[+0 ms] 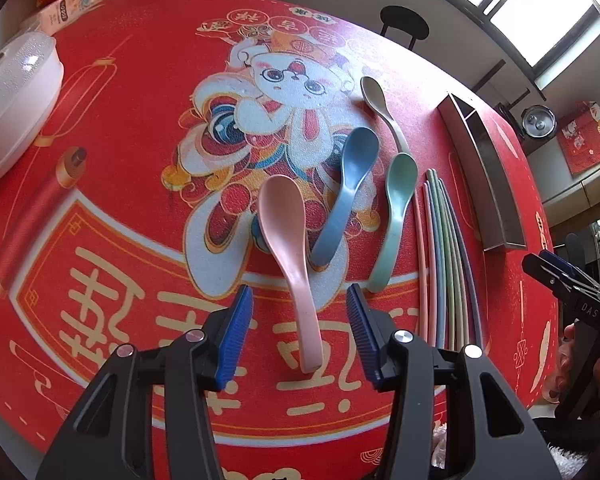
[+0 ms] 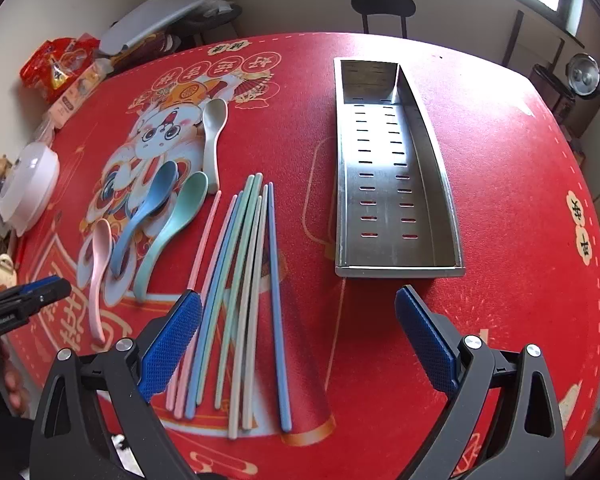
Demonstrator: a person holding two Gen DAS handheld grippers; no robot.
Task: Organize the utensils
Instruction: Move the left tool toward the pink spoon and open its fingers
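The left gripper hangs over a pink spoon, a smooth matte plastic soup spoon with a wide oval bowl and a curved handle. The handle runs down between the two blue ribbed pads, but there is clear space on either side, so the jaws stand part-way spread and pinch nothing. The right gripper is spread wide over the red table mat; its left pad sits above the near ends of the chopsticks, and the rest of its gap shows only bare mat.

Four spoons lie on the mat: the pink one nearest, then a blue spoon and a green spoon side by side, and a grey spoon farthest off, its handle end near the green one's bowl. Just beside the green spoon lies a loose bundle of about eight thin pastel chopsticks, in pink, blue, green and grey.

Beyond the right gripper stands one long steel tray with slots in its floor and a divider near its far end
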